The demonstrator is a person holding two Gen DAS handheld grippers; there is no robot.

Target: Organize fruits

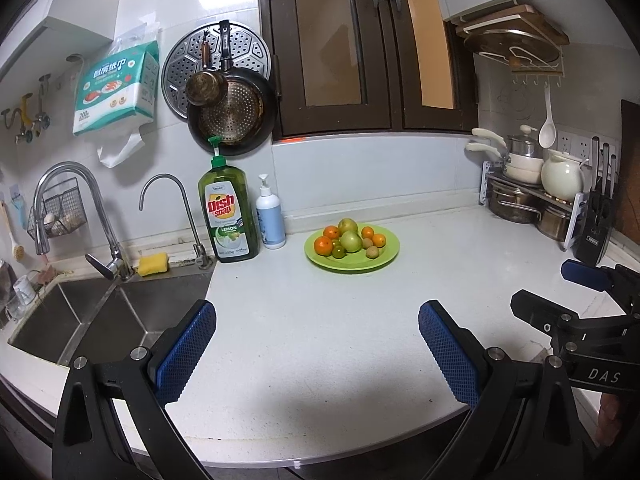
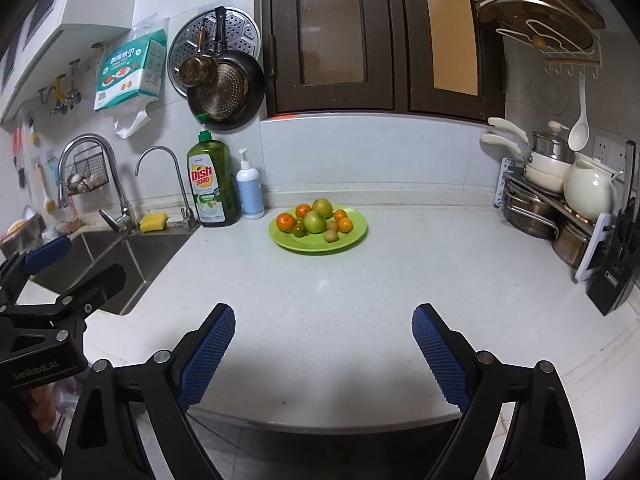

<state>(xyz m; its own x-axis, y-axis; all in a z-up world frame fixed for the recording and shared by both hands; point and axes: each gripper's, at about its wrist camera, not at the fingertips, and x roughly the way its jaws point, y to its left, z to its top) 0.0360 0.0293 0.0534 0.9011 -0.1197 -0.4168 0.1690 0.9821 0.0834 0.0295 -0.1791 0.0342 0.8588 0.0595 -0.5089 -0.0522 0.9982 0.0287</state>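
Observation:
A green plate (image 1: 382,258) (image 2: 352,236) sits on the white counter near the back wall. It holds several oranges (image 1: 323,245) (image 2: 285,221), two large green fruits (image 1: 351,241) (image 2: 315,221) and some small green and brownish ones. My left gripper (image 1: 318,320) is open and empty, low over the counter's front, well short of the plate. My right gripper (image 2: 323,322) is open and empty, also over the front edge. Each gripper shows at the side of the other's view.
A sink (image 1: 96,312) with two taps is at the left. A dish soap bottle (image 1: 228,210), a white pump bottle (image 1: 270,216) and a yellow sponge (image 1: 153,264) stand by it. A pot rack (image 2: 560,208) and knife block (image 2: 616,264) stand at the right.

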